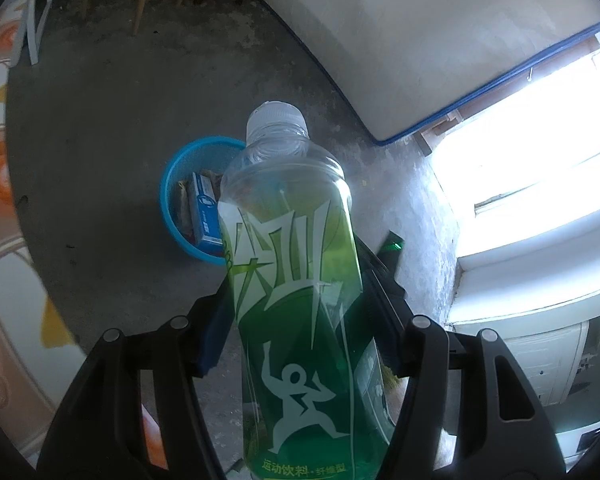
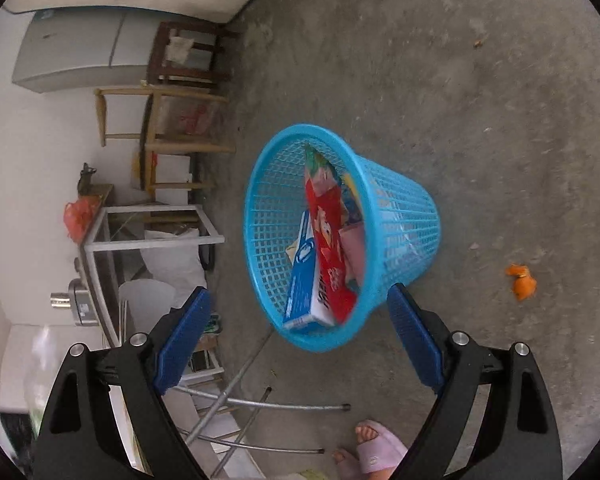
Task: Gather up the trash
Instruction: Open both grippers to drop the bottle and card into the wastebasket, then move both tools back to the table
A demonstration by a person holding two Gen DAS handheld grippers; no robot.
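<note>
Between the left gripper (image 1: 296, 280) pads: a green drink bottle (image 1: 296, 280), clamped, cap pointing away, w/ the blue basket (image 1: 172, 184) on the floor (image 1: 100, 140) just beyond it. Right gripper (image 2: 300, 328) spread wide, nothing in it; basket (image 2: 400, 216) right ahead, holding boxes (image 2: 328, 256). Orange scrap (image 2: 521, 280) off to its right.

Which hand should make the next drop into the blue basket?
Left. The left hand-held gripper already clamps the green drink bottle, with the blue basket just ahead. The right hand-held gripper is open and empty.
</note>
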